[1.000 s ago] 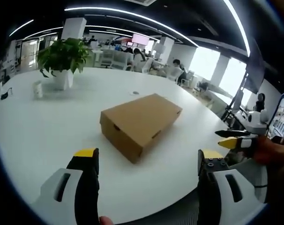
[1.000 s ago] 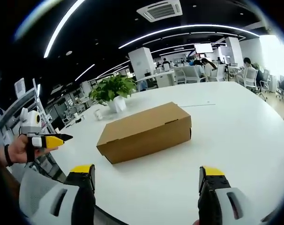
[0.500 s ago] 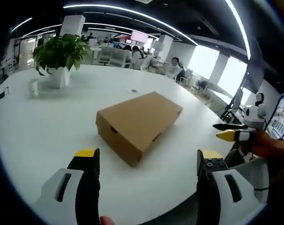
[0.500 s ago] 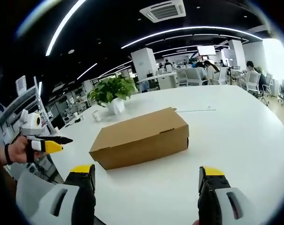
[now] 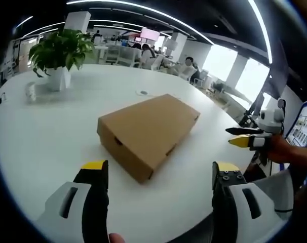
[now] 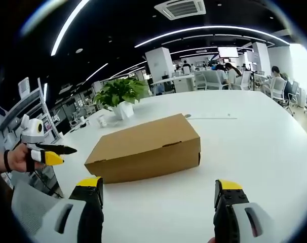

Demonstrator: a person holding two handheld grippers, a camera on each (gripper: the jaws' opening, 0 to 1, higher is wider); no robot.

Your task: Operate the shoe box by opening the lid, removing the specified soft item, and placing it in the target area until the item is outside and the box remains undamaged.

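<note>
While the brown cardboard shoe box [image 5: 146, 134] lies shut in mid-table, the left gripper [image 5: 156, 174] hangs before it, jaws wide and empty; a potted plant [image 5: 57, 55] and small white cup [image 5: 30, 92] stand well behind, the right gripper [image 5: 247, 137] off to one side. From the right gripper view, the right gripper [image 6: 158, 190] likewise gapes, nothing barring the lid; a hard pry could tear the cardboard.
</note>
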